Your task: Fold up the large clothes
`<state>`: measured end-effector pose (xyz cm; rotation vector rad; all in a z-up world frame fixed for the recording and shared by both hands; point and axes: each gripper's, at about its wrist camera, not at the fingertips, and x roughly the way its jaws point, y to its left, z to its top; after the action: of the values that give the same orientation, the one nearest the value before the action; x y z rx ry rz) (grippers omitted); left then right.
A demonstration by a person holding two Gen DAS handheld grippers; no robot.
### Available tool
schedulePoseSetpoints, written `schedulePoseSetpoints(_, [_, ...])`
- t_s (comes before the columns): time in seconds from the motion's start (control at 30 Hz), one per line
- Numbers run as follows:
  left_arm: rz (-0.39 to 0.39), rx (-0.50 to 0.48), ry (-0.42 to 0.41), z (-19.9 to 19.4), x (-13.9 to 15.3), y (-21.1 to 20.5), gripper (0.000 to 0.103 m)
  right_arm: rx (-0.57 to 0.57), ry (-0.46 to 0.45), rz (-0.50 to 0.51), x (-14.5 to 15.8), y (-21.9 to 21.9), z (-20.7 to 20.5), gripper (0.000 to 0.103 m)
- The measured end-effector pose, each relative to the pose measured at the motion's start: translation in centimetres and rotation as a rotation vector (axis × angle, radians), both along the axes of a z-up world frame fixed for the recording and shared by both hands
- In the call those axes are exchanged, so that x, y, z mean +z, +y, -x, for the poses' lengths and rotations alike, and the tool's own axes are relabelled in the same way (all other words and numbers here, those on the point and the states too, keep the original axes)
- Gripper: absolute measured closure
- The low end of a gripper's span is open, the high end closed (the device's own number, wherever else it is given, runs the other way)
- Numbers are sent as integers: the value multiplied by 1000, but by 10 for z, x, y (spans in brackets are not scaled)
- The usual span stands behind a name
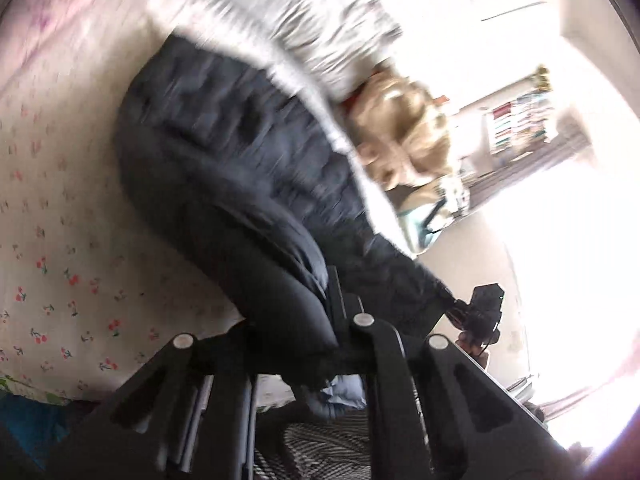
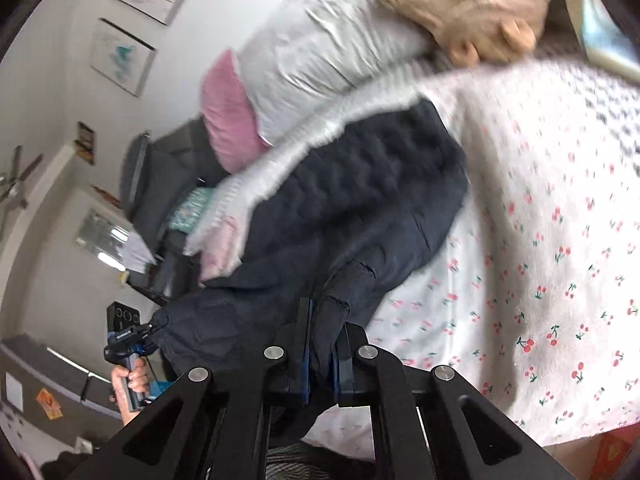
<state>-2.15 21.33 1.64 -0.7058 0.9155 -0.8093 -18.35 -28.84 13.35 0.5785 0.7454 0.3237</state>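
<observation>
A dark navy quilted jacket (image 1: 224, 152) with a white fur trim (image 1: 248, 36) lies across a cherry-print bed sheet (image 1: 60, 240), its near edge lifted. My left gripper (image 1: 320, 320) is shut on a thick fold of that edge. In the right wrist view the jacket (image 2: 360, 184) trails from my right gripper (image 2: 326, 332), which is shut on a bunch of its dark fabric. Each view also shows the other gripper pinching the same edge: the right gripper (image 1: 460, 308) and the left gripper (image 2: 154, 326), held by a hand (image 2: 132, 380).
A tan stuffed toy (image 2: 480, 12) and a pale pillow (image 2: 320, 48) lie at the bed's head beside a pink pillow (image 2: 228, 120). A dark chair (image 2: 160, 184) stands past the bed's edge. A bookshelf (image 1: 520, 120) stands by a glaring bright window.
</observation>
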Motion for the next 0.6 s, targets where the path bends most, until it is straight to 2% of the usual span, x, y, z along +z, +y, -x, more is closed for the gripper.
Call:
schedulePoseSetpoints(0.2, [58,0,-172,50,55,30,91,-2,-143,-3,59,-3,57,96])
schedulePoseSetpoints(0.3, [72,39,-197,52,66,34,90,-27,-182,-11,78,-5,68,96])
schedulePoseSetpoints(0.37, [65,81,-186,39,64,32,90,-58,-185,-17,80,-6,57,96])
schedulePoseSetpoints(0.47, [47,158,-125,2,56,34,90,-104,-149,-26,72,-15,22,96])
schedulePoseSetpoints(0.6, [10,277,-45,-72,38,19,89,-197,-96,-10,53,-26,-50,96])
